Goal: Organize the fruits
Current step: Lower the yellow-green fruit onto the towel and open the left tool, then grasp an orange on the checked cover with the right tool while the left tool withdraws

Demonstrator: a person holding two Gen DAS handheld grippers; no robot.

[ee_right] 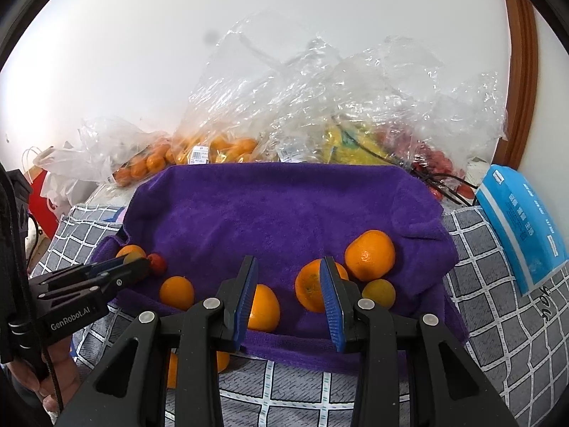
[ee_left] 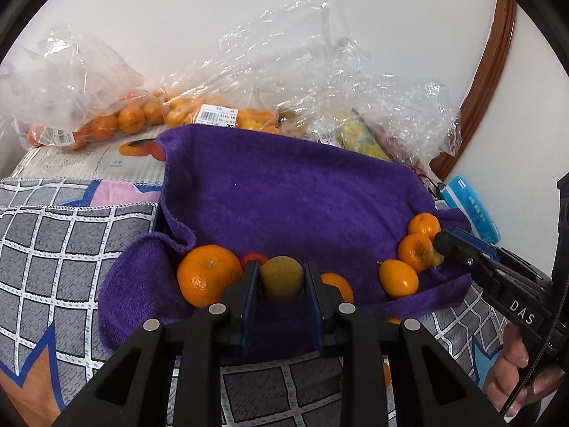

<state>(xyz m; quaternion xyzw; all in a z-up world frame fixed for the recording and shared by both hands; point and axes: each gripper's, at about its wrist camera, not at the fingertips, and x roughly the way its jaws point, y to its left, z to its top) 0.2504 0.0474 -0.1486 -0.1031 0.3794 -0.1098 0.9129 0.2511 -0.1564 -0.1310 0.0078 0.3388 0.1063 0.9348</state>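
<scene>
At the lower centre of the left wrist view, the left gripper (ee_left: 281, 277) has its jaws clenched on a greenish-yellow fruit (ee_left: 281, 278), low over the purple towel (ee_left: 284, 199) beside a large orange (ee_left: 208, 275). The right gripper (ee_right: 288, 295) hangs released over two oranges (ee_right: 262, 307) at the lower middle of its own view, holding nothing. The bagged fruit (ee_right: 227, 147) at the back is blurred by wrinkled plastic, and I cannot tell whether the held fruit touches the towel.

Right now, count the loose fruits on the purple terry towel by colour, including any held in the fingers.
Round orange citrus fruits: 5
Small yellow-green round fruits: 2, one between the left fingers
Small red round fruit: 1
Total: 8
</scene>
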